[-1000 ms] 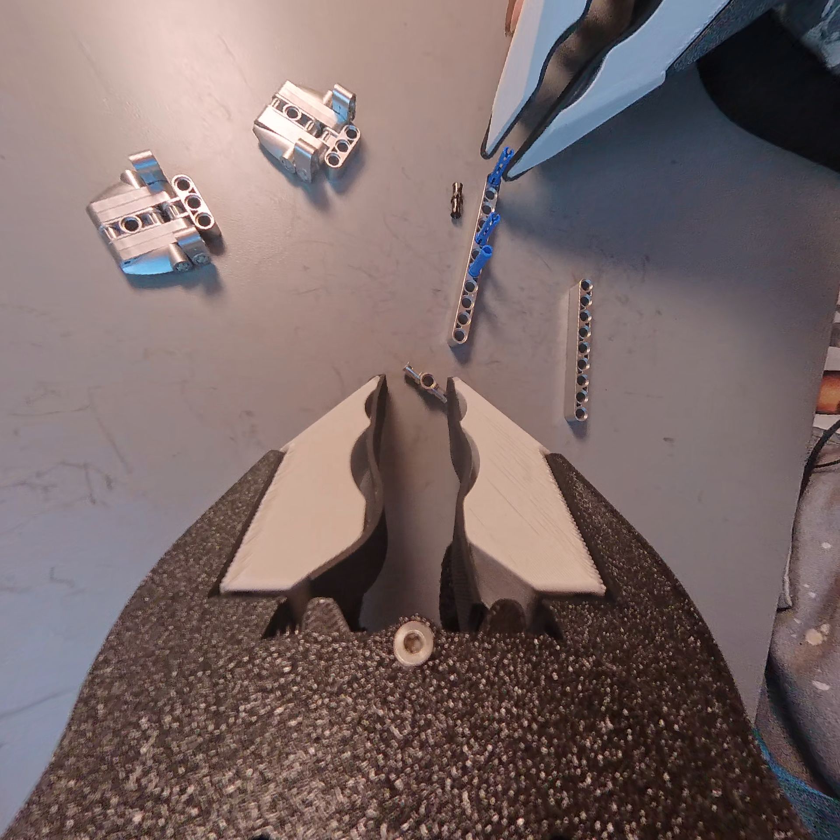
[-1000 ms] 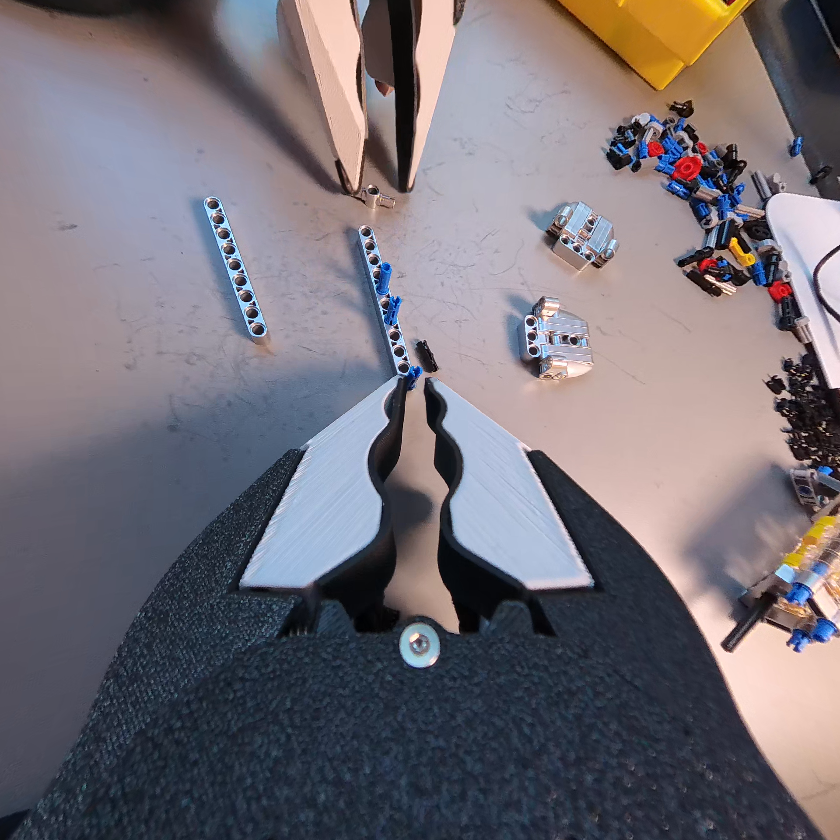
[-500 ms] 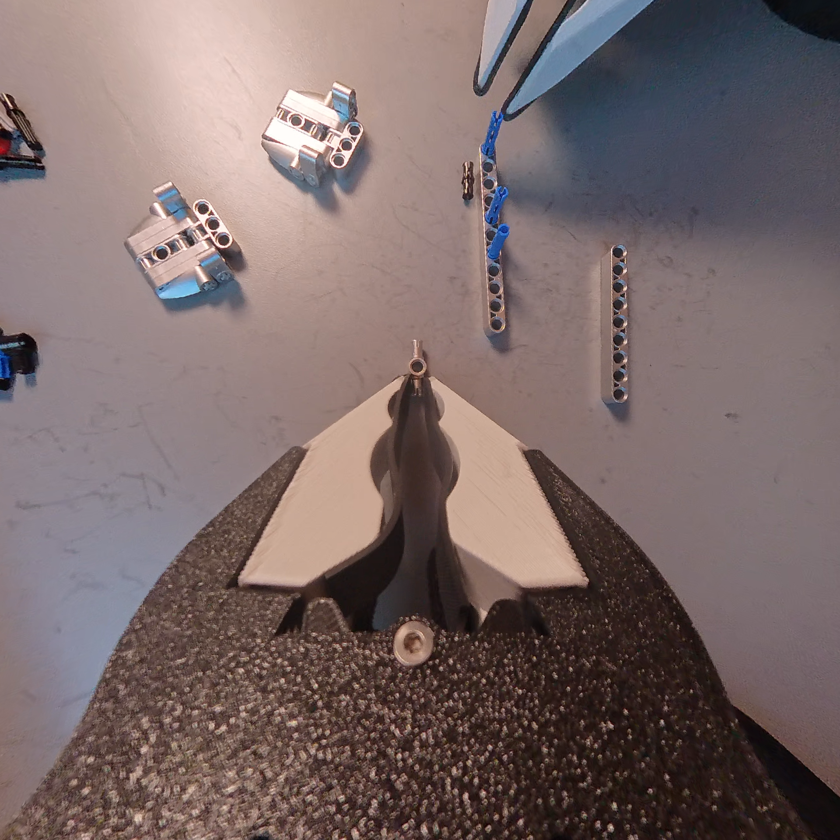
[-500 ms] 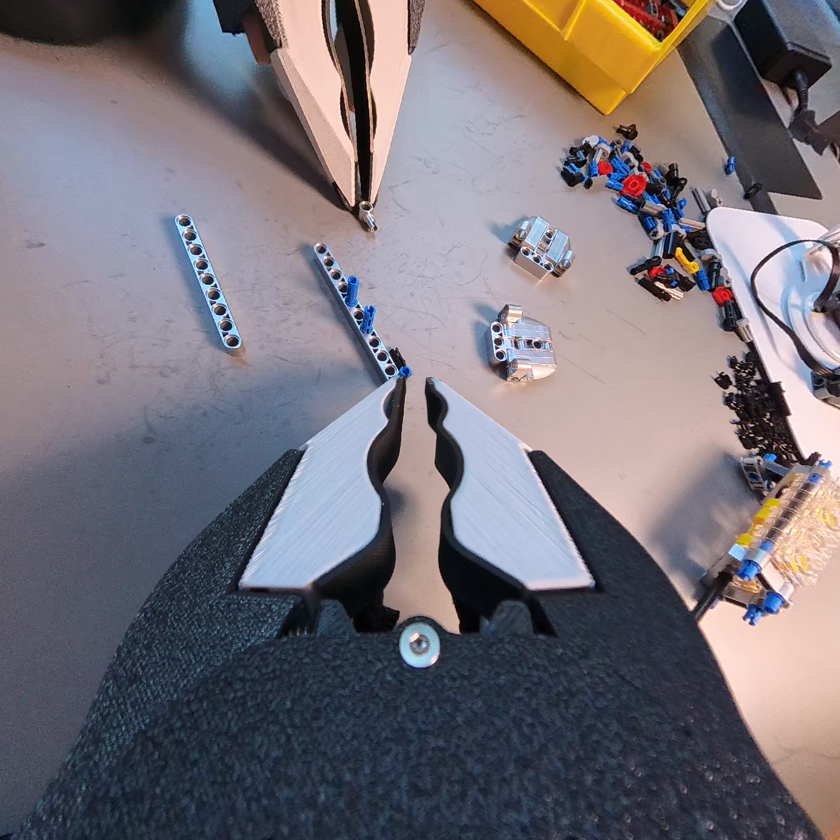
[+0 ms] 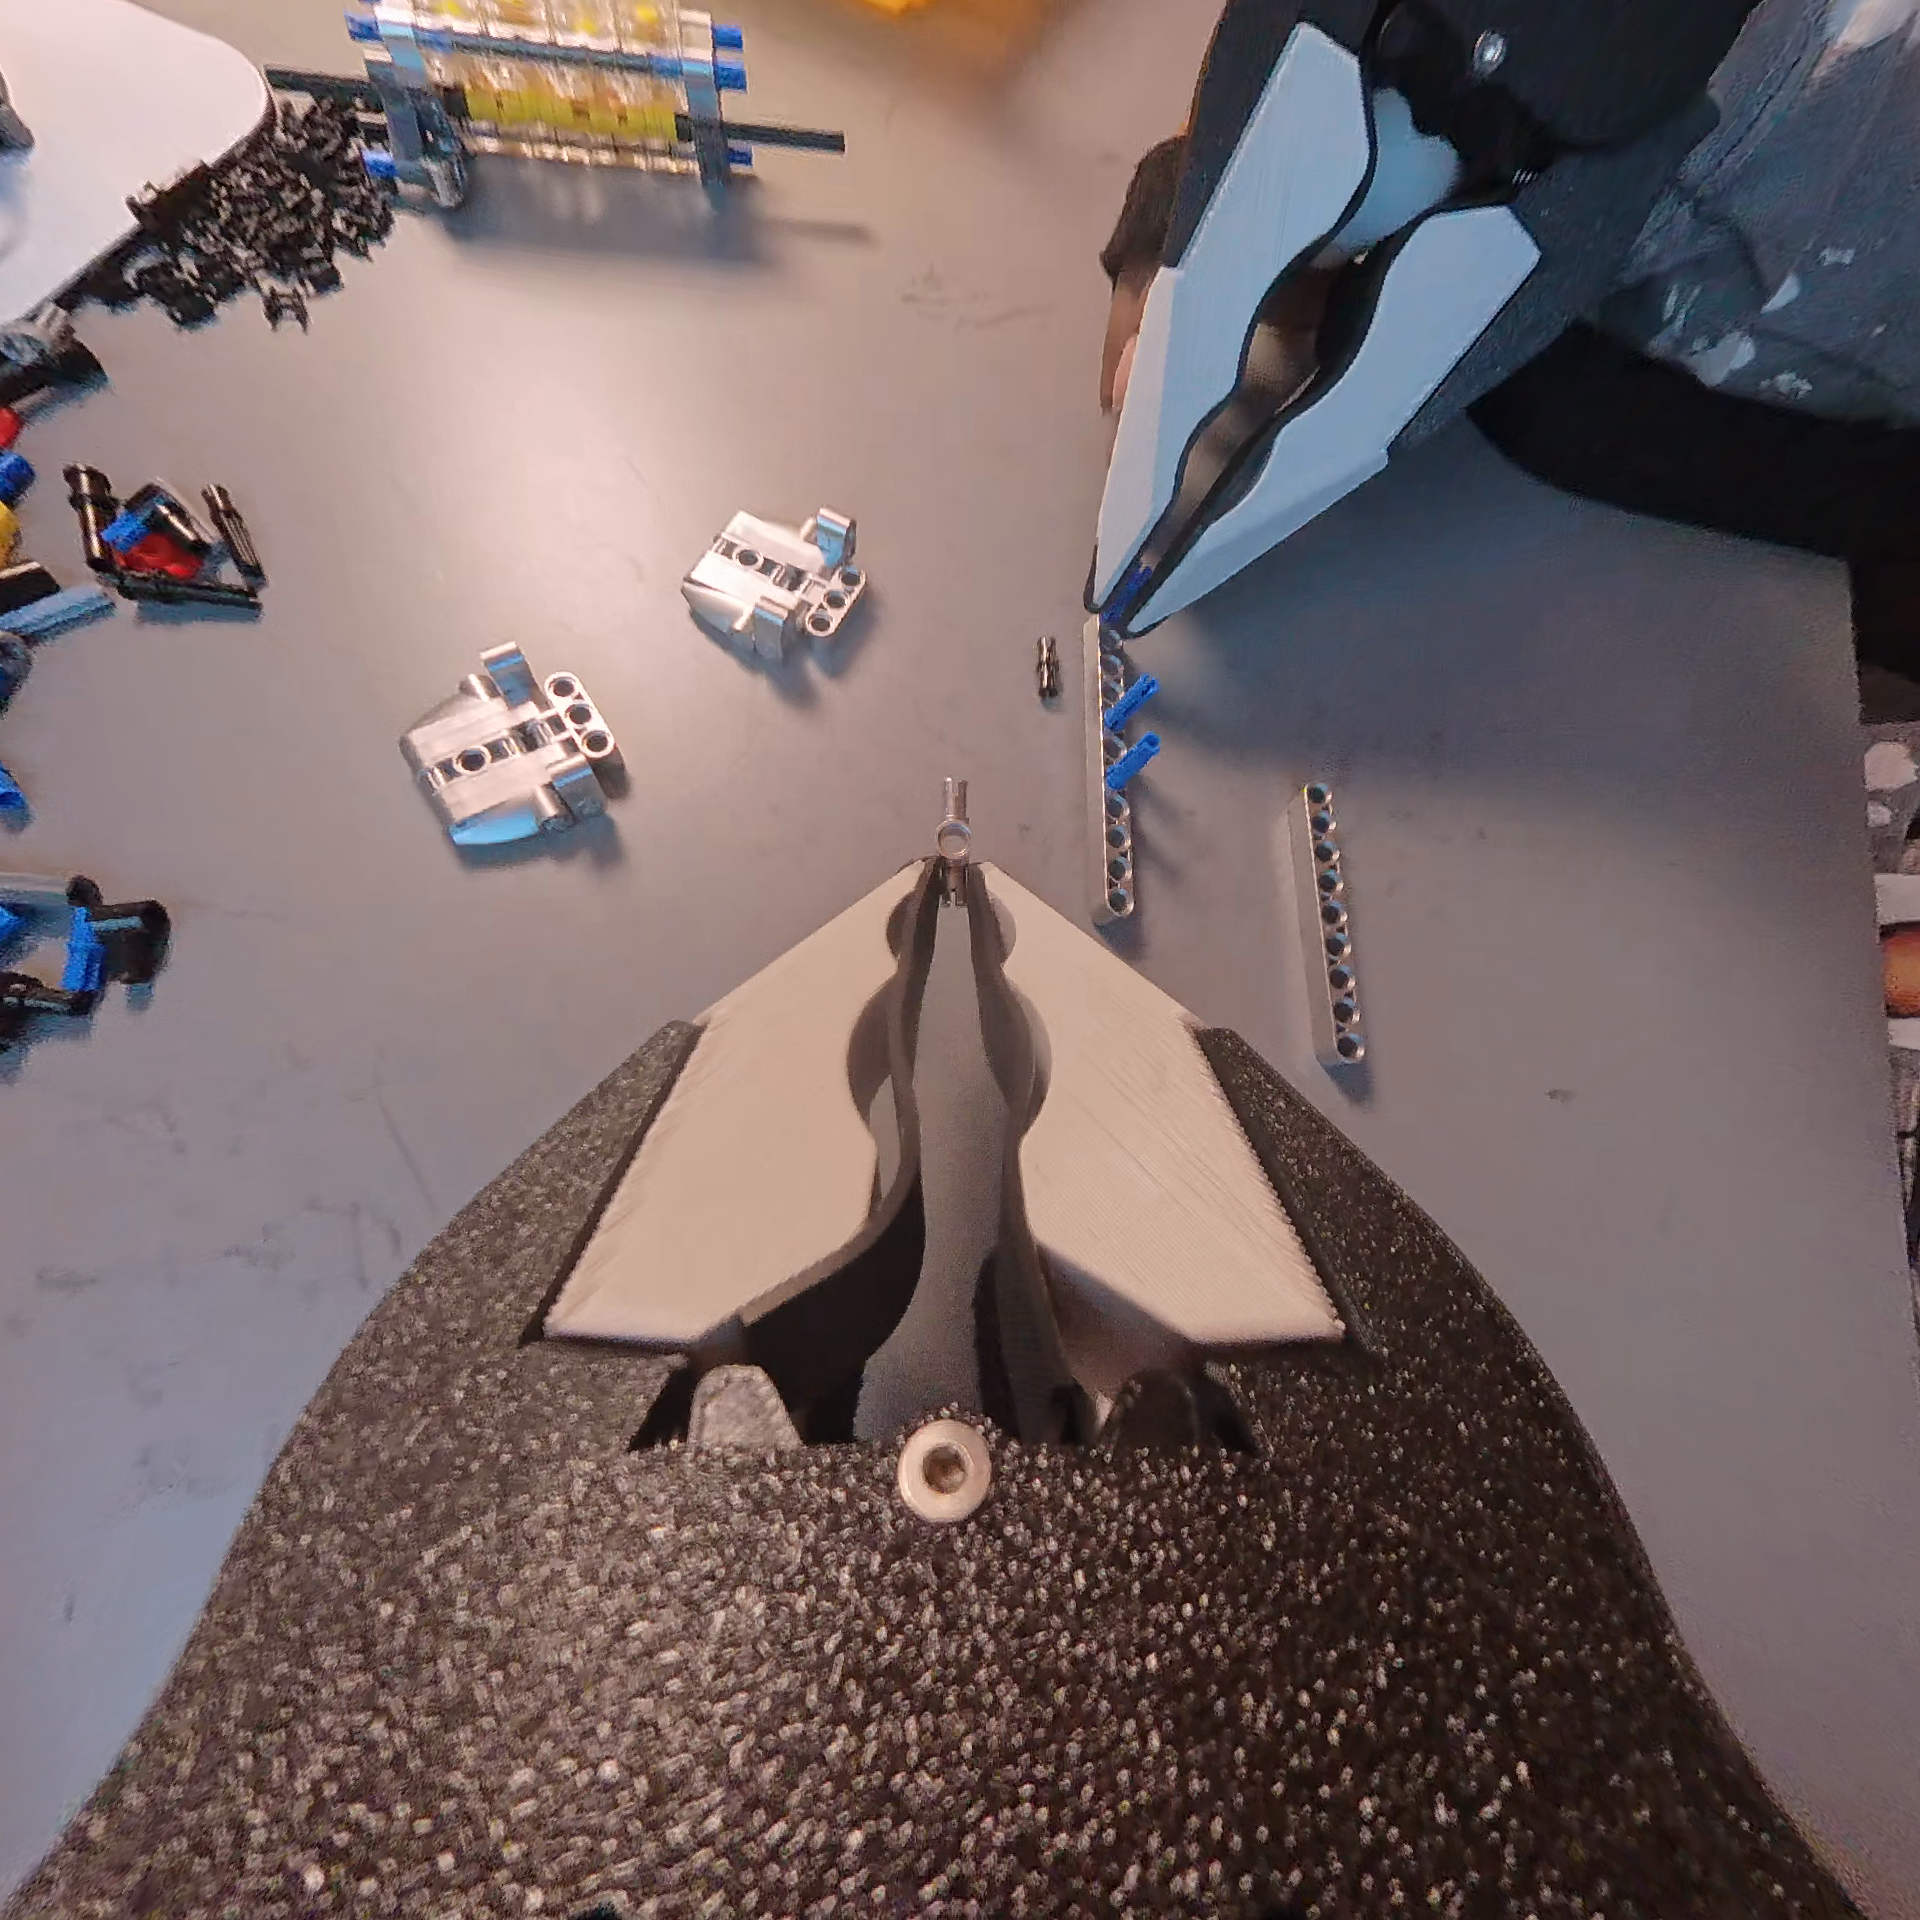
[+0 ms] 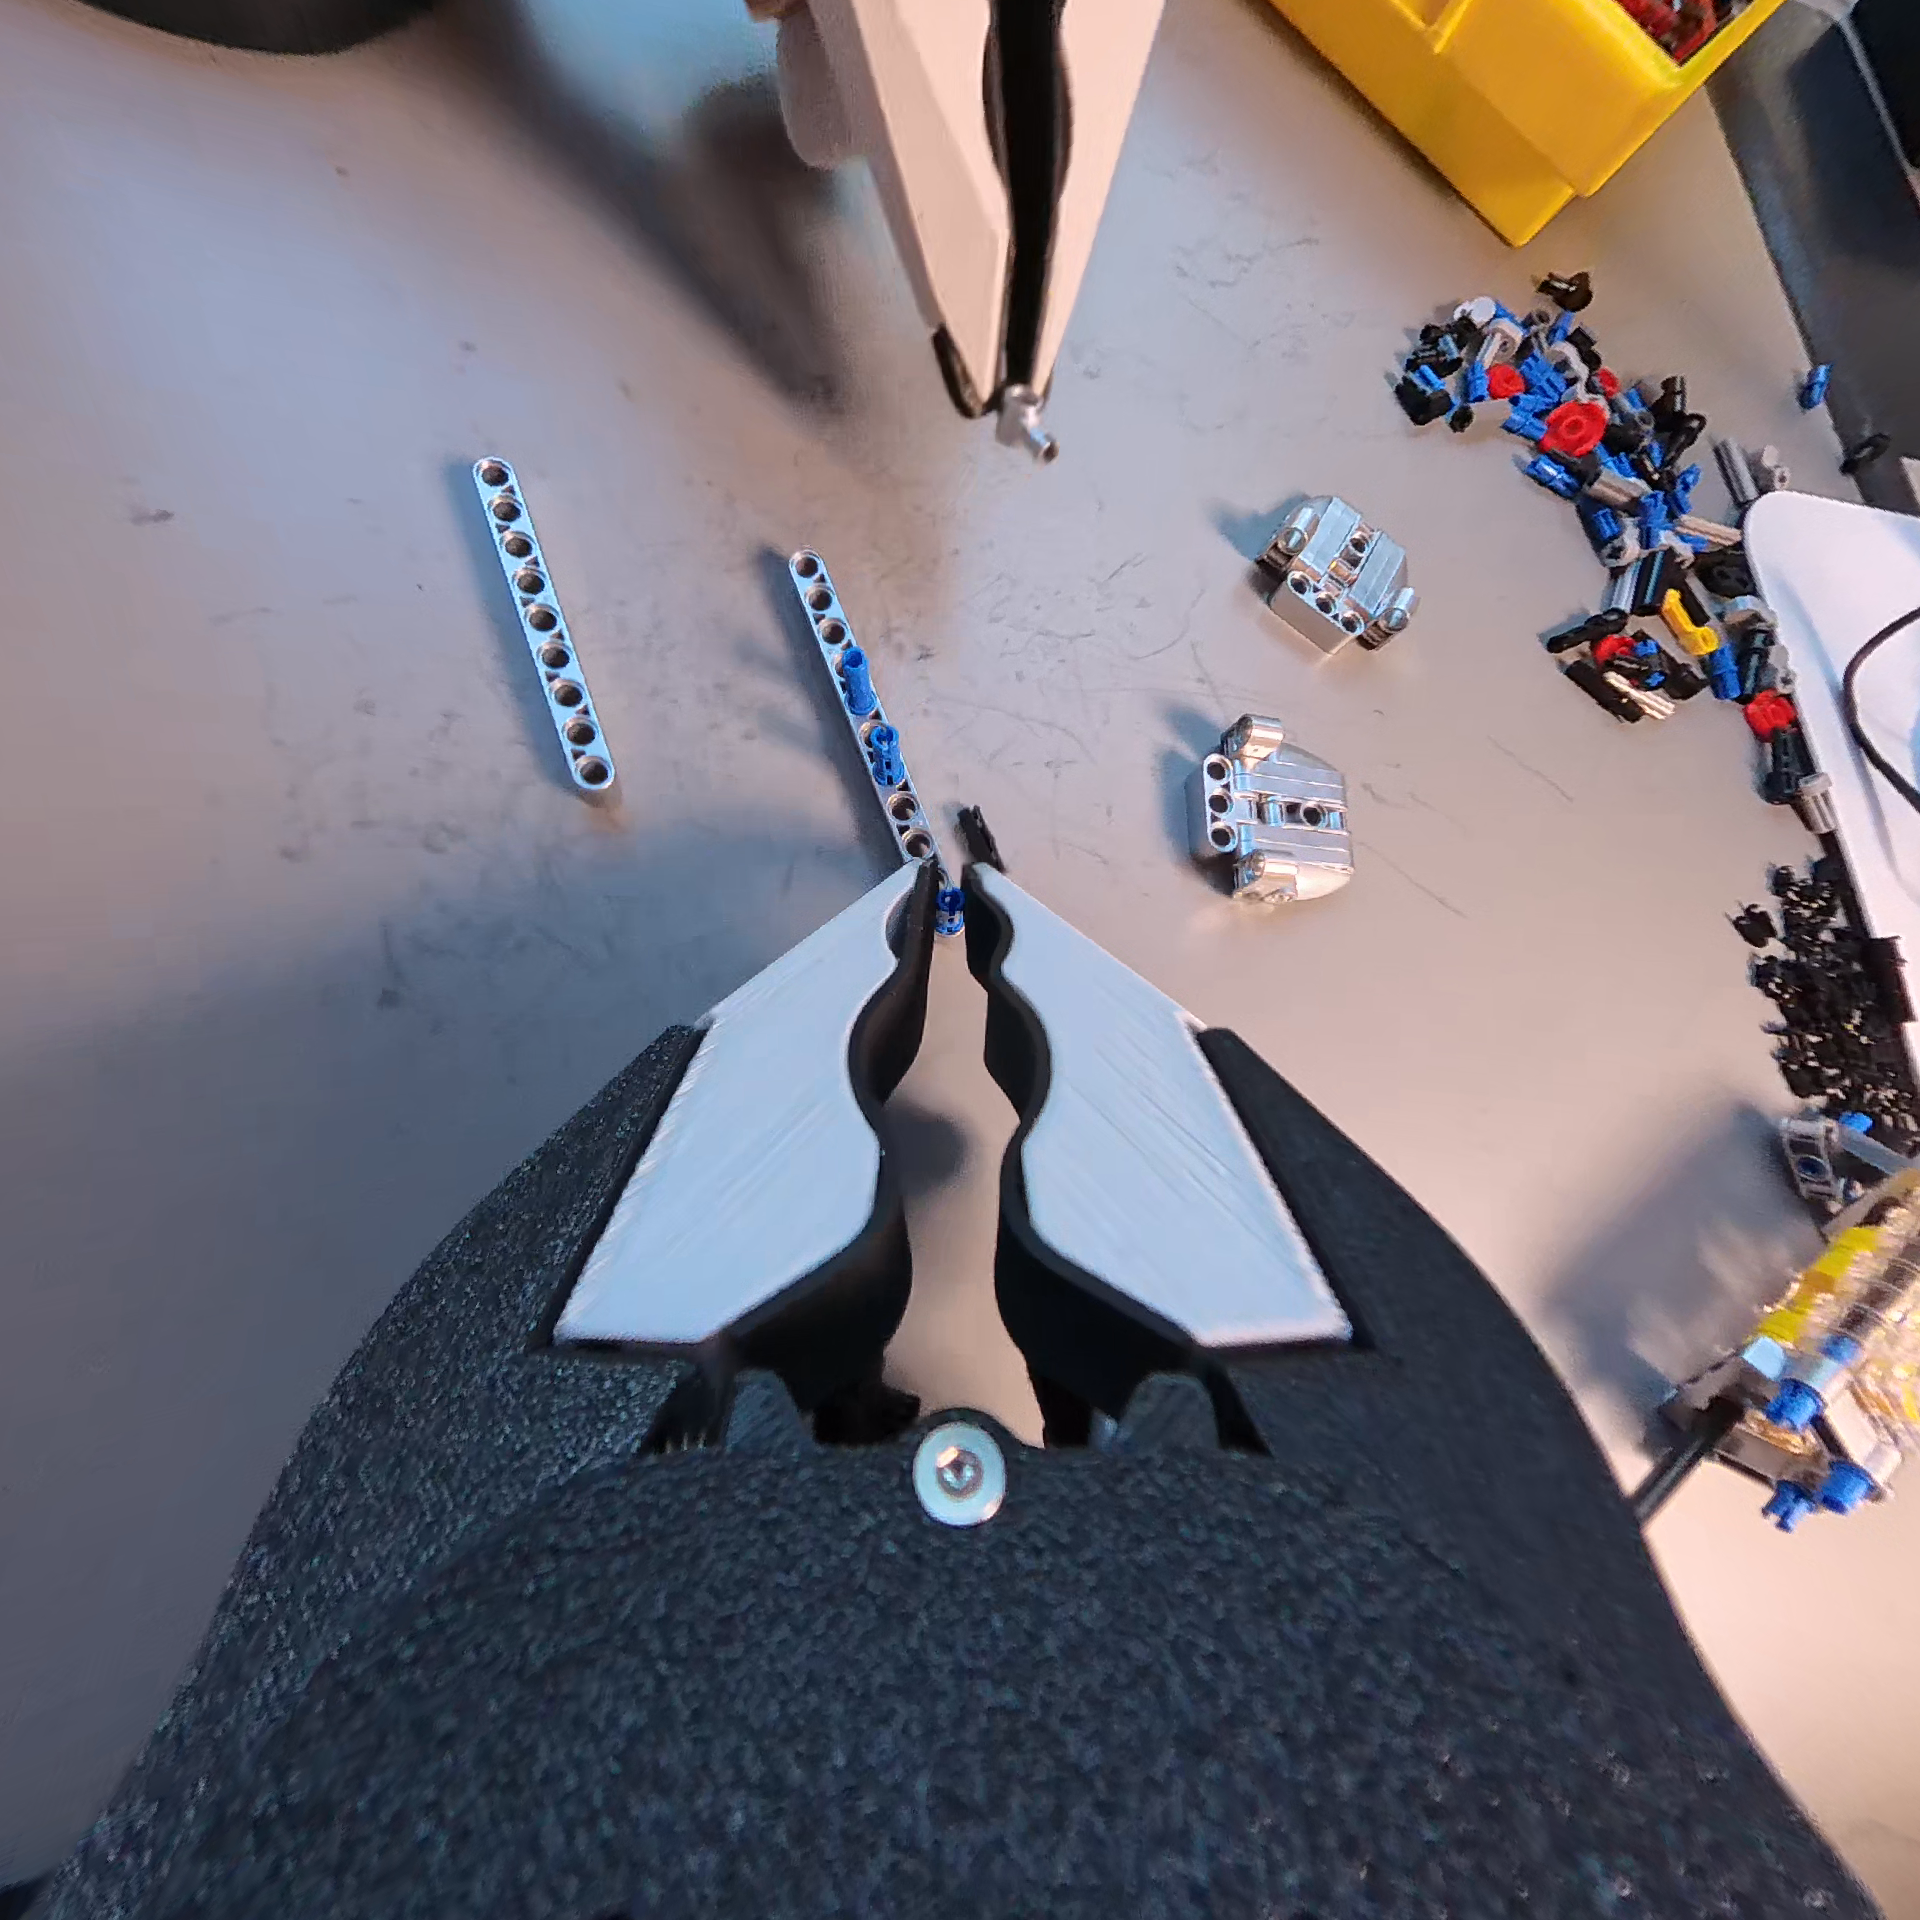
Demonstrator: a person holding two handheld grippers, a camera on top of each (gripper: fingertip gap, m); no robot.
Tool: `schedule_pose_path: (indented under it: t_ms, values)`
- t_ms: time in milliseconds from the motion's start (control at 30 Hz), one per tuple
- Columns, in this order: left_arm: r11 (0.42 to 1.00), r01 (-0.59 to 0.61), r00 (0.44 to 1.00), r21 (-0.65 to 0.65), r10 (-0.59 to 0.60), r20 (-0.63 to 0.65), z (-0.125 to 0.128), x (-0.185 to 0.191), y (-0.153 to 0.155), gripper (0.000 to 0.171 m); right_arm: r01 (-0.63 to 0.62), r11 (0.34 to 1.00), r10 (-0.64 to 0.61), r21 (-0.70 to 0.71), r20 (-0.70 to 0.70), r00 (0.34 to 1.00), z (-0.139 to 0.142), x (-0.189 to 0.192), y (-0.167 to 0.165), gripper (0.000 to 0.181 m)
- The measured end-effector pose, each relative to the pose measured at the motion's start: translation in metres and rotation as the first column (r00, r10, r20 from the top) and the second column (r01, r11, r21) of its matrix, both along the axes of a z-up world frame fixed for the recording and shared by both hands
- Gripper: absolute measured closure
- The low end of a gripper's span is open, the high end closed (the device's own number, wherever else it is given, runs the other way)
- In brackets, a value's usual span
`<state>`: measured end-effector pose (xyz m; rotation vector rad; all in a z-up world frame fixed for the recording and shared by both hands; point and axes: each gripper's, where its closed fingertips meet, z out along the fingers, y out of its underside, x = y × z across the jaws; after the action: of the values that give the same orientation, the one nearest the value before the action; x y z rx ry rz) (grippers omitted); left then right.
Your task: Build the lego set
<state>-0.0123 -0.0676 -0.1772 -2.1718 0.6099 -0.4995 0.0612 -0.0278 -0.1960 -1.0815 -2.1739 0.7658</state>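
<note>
My left gripper [image 5: 951, 883] is shut on a small grey connector [image 5: 952, 831] and holds it above the grey table. It also shows in the right wrist view [image 6: 1013, 400] with the connector [image 6: 1023, 421] at its tip. My right gripper [image 6: 945, 899] is closed on a blue pin [image 6: 948, 906] at the near end of a grey holed beam [image 6: 831, 634]. That beam carries two more blue pins [image 6: 858, 681]. In the left wrist view the right gripper [image 5: 1117, 613] sits at the beam's [image 5: 1110, 831] far end. A black pin [image 6: 979, 831] lies beside it.
A second bare beam [image 6: 540, 623] lies left of the first. Two silver panel pieces [image 6: 1273, 810] [image 6: 1335, 571] lie to the right. Farther right are a pile of small coloured parts [image 6: 1590, 499], black pins [image 6: 1839, 997], a white plate [image 6: 1839, 623], a yellow bin [image 6: 1507, 94] and a built assembly [image 6: 1808, 1382]. About 10 cm separates my left fingertips from my right. To reach the built assembly [image 6: 1808, 1382] in a straight line is about 20 cm for my right fingers, about 25 cm for my left. My left wrist view [image 5: 712, 65] looks at it from another angle.
My left gripper closed on the grey connector, which lay on the table, and lifted it clear. My right gripper stayed at the beam's end with the blue pin between its tips.
</note>
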Motion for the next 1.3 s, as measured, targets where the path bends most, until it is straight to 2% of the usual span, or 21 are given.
schedule_pose_path:
  t_ms: [167,333,400,433,533,600,667,800,967,1300]
  values:
    - [0.997,-0.009,0.994,0.082,-0.001,0.112,0.02,0.01,0.007,0.168,-0.011,0.999,0.015,-0.036,0.111,0.994,-0.001,0.03,0.014,0.178]
    - [0.987,-0.016,0.978,0.161,-0.018,0.207,0.039,0.02,0.013,0.169,0.071,0.997,-0.072,0.006,0.141,0.987,-0.003,0.045,0.043,0.178]
    - [0.981,-0.018,0.972,0.195,-0.029,0.232,0.045,0.024,0.014,0.169,0.083,0.997,-0.083,0.007,0.136,0.987,-0.003,0.044,0.046,0.171]
    - [0.977,-0.022,0.971,0.211,-0.03,0.237,0.048,0.025,0.015,0.169,0.092,0.996,-0.092,0.012,0.123,0.988,-0.001,0.043,0.048,0.16]
    - [0.966,-0.039,0.969,0.255,-0.025,0.244,0.055,0.029,0.017,0.169,0.14,0.989,-0.142,-0.045,-0.037,0.989,0.033,0.03,0.055,0.154]
    - [0.954,-0.041,0.967,0.296,-0.036,0.251,0.063,0.034,0.018,0.169,0.131,0.98,-0.156,-0.152,-0.162,0.975,0.063,0.02,0.047,0.154]
    - [0.941,-0.032,0.968,0.338,-0.055,0.244,0.07,0.042,0.017,0.169,0.067,0.957,-0.141,-0.284,-0.249,0.958,0.086,0.011,0.026,0.156]
    - [0.919,-0.012,0.977,0.393,-0.074,0.202,0.075,0.055,0.015,0.169,-0.06,0.884,-0.096,-0.463,-0.307,0.947,0.106,-0.003,-0.011,0.163]
    - [0.912,0.013,0.979,0.41,-0.095,0.18,0.075,0.064,0.013,0.169,-0.107,0.839,-0.082,-0.534,-0.317,0.945,0.108,-0.009,-0.024,0.167]
    - [0.91,0.047,0.977,0.412,-0.128,0.172,0.076,0.07,0.008,0.169,-0.122,0.839,-0.063,-0.53,-0.317,0.946,0.104,-0.011,-0.031,0.176]
